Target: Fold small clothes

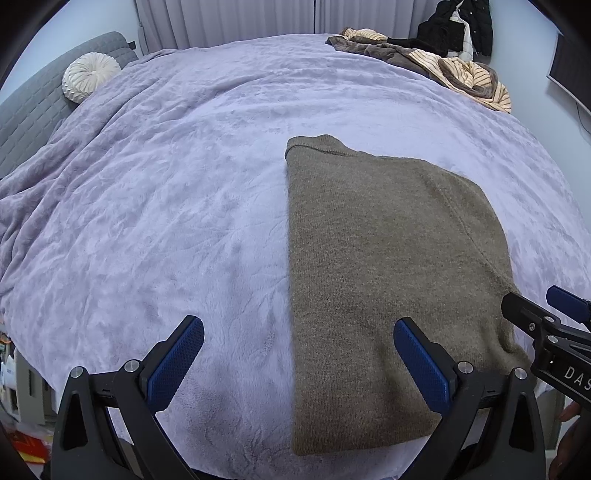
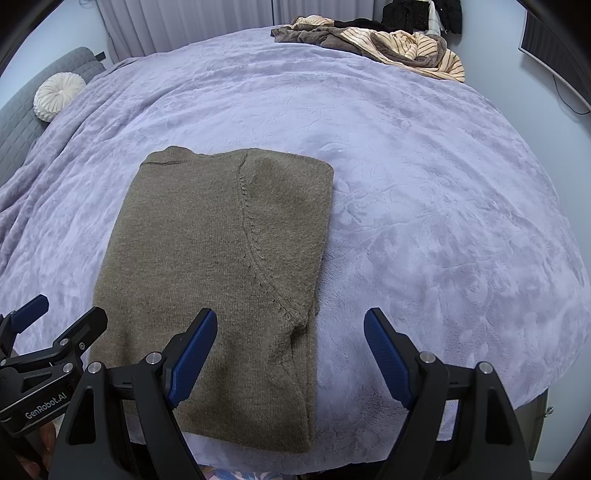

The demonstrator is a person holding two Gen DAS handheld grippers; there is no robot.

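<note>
A brown knit sweater (image 1: 388,273) lies folded into a long rectangle on the lilac bedspread (image 1: 166,206), near the bed's front edge; it also shows in the right wrist view (image 2: 221,266). My left gripper (image 1: 298,363) is open and empty, hovering over the sweater's near left edge. My right gripper (image 2: 290,356) is open and empty, hovering over the sweater's near right edge. Each gripper shows in the other's view: the right one (image 1: 546,310) at the right side, the left one (image 2: 62,314) at the left side.
A pile of brown and striped clothes (image 2: 388,48) lies at the bed's far right corner. A round white cushion (image 1: 90,75) rests against the grey headboard (image 1: 29,103) at the left. Curtains (image 1: 229,20) hang behind the bed.
</note>
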